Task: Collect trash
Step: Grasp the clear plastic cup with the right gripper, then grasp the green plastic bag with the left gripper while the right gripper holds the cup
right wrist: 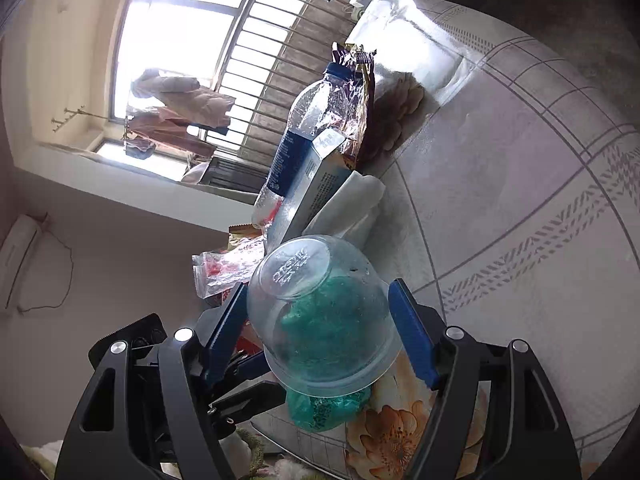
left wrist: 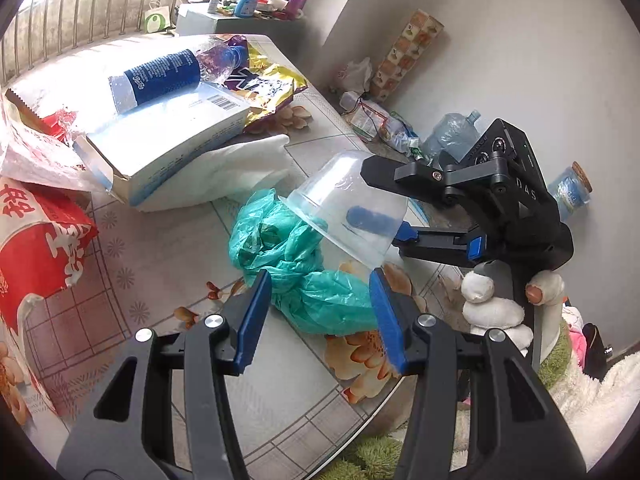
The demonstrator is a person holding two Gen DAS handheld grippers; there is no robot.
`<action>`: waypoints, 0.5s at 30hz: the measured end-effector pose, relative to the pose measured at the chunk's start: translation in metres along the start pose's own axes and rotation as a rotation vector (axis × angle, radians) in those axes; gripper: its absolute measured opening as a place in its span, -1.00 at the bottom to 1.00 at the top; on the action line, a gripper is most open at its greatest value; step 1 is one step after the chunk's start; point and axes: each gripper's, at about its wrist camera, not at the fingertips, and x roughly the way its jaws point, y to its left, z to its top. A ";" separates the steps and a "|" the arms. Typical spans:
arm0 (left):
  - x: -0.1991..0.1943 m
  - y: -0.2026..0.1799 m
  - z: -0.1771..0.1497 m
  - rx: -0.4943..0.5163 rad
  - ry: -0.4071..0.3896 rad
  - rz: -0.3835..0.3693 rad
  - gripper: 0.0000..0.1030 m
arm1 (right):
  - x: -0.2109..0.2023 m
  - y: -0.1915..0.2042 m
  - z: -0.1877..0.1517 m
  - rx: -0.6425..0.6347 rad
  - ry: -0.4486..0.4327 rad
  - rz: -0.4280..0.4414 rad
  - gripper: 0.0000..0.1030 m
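Clear plastic cup (left wrist: 348, 208) tipped mouth-down over crumpled teal bag (left wrist: 296, 276), teal bag on table beside white box (left wrist: 172, 148), blue-label bottle (left wrist: 172, 76) lying atop the box

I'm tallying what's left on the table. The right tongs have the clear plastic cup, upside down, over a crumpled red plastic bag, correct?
Not quite: the bag is teal green, not red, as the left wrist view shows. The rest holds: the clear plastic cup sits upside down over it, between the fingers of the right tongs.
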 end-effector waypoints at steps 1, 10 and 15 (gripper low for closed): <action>-0.001 -0.002 -0.003 0.004 0.001 -0.001 -0.07 | -0.007 -0.001 0.000 -0.003 -0.016 -0.011 0.35; -0.012 0.003 0.002 -0.022 -0.034 0.011 0.03 | -0.055 0.003 -0.011 -0.081 -0.151 -0.167 0.35; -0.012 0.005 0.012 -0.037 -0.053 0.032 0.09 | -0.062 0.013 -0.017 -0.161 -0.191 -0.270 0.35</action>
